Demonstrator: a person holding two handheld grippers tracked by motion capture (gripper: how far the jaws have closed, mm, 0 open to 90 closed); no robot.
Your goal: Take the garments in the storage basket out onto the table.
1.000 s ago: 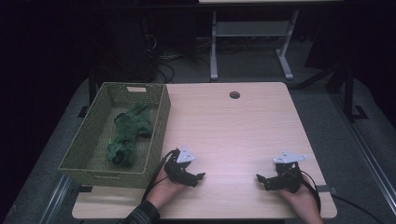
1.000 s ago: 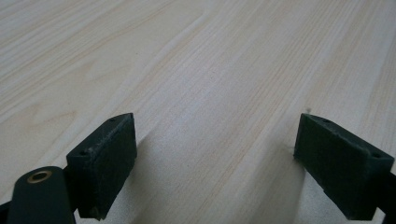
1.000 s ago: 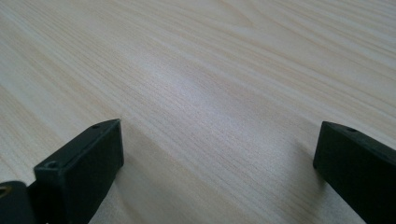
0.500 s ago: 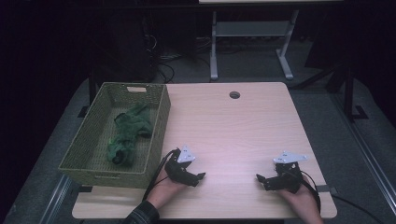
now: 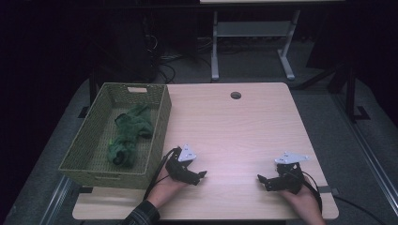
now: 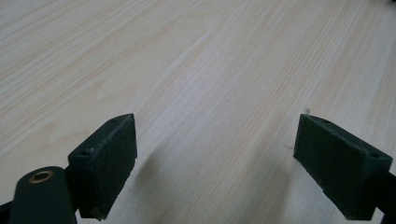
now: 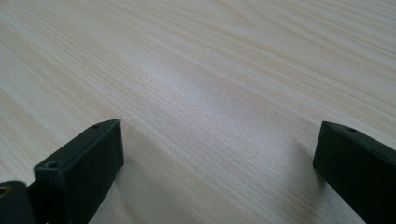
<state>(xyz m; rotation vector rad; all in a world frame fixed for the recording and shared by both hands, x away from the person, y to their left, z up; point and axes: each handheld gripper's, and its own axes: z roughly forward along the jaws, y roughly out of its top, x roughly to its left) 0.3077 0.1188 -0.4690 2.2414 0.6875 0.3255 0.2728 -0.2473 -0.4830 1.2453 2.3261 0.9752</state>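
— Where is the cloth [image 5: 127,137] lying?
— In the basket [image 5: 159,123], ten o'clock from the left gripper [image 5: 202,175]. Both grippers, right gripper [image 5: 259,179] included, are resting wide open on the bench [image 5: 244,126].
— Handling?
— Probably soft, light; pinching a raised fold looks best.

- The left gripper [image 5: 201,176] sits low at the near edge of the tabletop [image 5: 234,136], held in the person's left hand [image 5: 165,186], its jaws pointing to the right, toward the other gripper.
- Its jaws stand wide apart, with bare wood between them in the left gripper view.
- The right gripper [image 5: 261,179] lies low in the right hand [image 5: 300,199], jaws pointing left.
- Its jaws also stand wide apart.
- A patterned sleeve [image 5: 141,216] covers the left forearm.
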